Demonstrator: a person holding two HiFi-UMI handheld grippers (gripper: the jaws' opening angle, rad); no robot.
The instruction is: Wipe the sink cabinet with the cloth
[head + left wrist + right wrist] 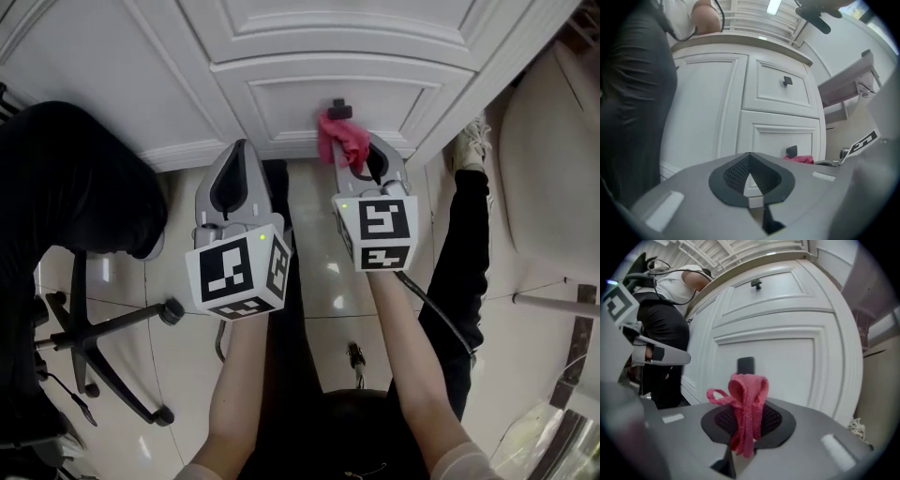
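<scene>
Forearms (405,361) reach forward: right claw (361,164) pinches cloth (746,404) near cabinet (309,94), left claw (750,157) closed empty.

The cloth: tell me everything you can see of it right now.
The cloth is pink-red and thin. It looks like soft woven fabric, bunched into a folded loop with a small strip curling off to one side. The right gripper is shut on its lower part, so the bunch stands up beyond the jaws. It sits in front of the dark knob on the lower panel of the white cabinet. I cannot tell whether it touches the panel.
</scene>
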